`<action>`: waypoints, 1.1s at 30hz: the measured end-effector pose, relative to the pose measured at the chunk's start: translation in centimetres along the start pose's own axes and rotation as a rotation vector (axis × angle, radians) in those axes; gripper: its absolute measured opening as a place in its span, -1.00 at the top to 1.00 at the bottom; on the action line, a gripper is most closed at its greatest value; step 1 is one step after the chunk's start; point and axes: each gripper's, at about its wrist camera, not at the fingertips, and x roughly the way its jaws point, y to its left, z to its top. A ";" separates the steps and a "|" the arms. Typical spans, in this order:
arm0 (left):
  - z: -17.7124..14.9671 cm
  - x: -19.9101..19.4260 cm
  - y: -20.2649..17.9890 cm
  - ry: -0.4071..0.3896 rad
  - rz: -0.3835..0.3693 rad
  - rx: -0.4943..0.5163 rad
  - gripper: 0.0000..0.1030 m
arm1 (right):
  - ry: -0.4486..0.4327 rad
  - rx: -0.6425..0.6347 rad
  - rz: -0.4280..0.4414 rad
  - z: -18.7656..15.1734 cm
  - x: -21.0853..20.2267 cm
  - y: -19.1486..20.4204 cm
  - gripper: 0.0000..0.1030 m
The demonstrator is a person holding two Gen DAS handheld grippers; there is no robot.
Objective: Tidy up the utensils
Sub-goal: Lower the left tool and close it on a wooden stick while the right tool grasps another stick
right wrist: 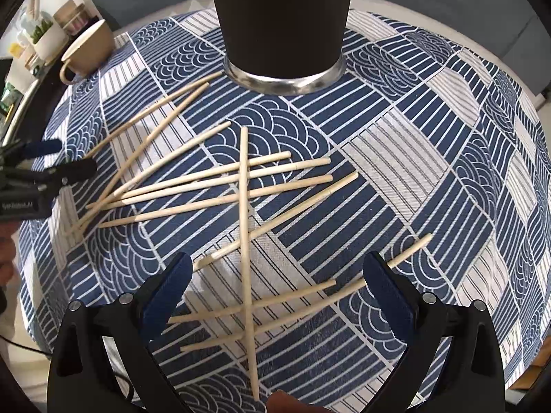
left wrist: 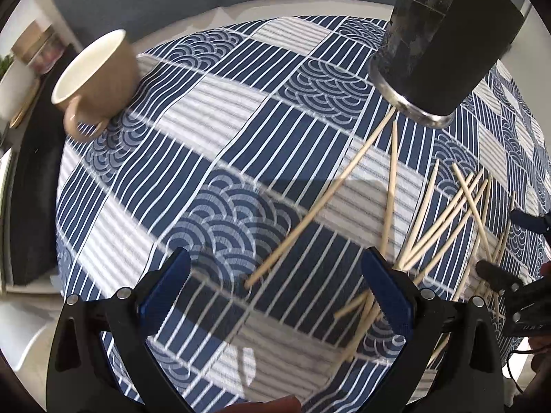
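Several wooden chopsticks [right wrist: 220, 182] lie scattered and crossed on the blue-and-white patterned tablecloth [right wrist: 396, 158]. A tall black cup with a metal base [right wrist: 282, 27] stands just beyond them. My right gripper [right wrist: 277, 275] is open and empty, low over the nearest chopsticks; one long chopstick [right wrist: 245, 241] runs between its fingers. In the left wrist view the chopsticks [left wrist: 440, 220] lie to the right, below the black cup [left wrist: 444, 41]. My left gripper [left wrist: 275, 268] is open and empty; one chopstick [left wrist: 310, 213] lies between its fingers. It also shows in the right wrist view [right wrist: 55, 161].
A tan mug [left wrist: 100, 79] stands on the cloth at the far left, also in the right wrist view [right wrist: 86, 51]. Beyond the round table's edge at the left are a white plant pot [right wrist: 44, 39] and jars. The table edge curves close on both sides.
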 end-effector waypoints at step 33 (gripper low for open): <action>4.2 -0.3 -4.0 -0.010 -0.088 0.182 0.89 | -0.033 -0.018 0.018 0.7 -0.4 -0.7 0.91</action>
